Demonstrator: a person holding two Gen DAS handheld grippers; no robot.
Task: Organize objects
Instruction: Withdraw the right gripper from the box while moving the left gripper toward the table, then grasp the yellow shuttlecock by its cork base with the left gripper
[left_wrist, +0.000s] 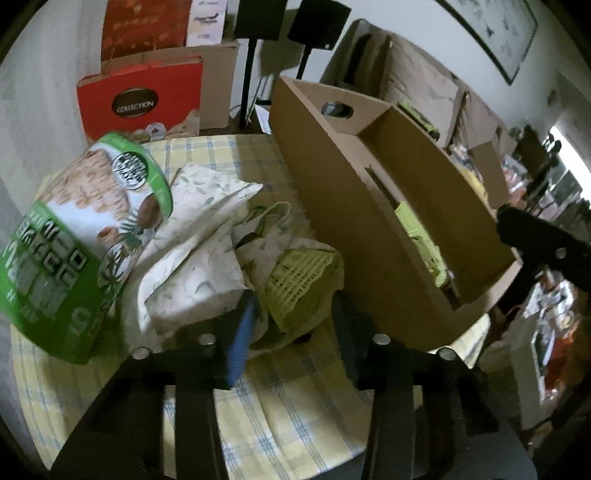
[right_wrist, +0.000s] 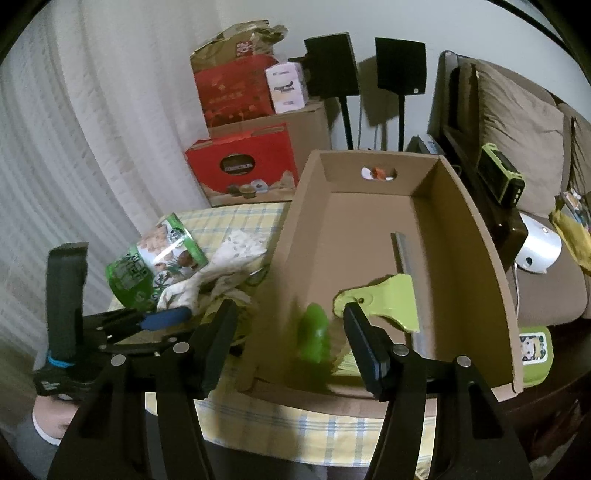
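Your left gripper (left_wrist: 291, 328) sits just left of the open brown cardboard box (left_wrist: 343, 192), fingers partly apart around the crumpled leaf-print cloth bag (left_wrist: 207, 258) (whether the pads press it, I cannot tell). Your right gripper (right_wrist: 291, 339) hangs over the box's near wall, fingers apart and empty, above a lime-green plastic scraper (right_wrist: 395, 302) inside.

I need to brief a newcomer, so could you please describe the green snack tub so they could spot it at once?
Start at the big open cardboard box on the yellow checked tablecloth. Left of it, beyond a heap of leaf-print white cloth, lies the snack tub: tipped over, round, bright green, with biscuits pictured on its lid.
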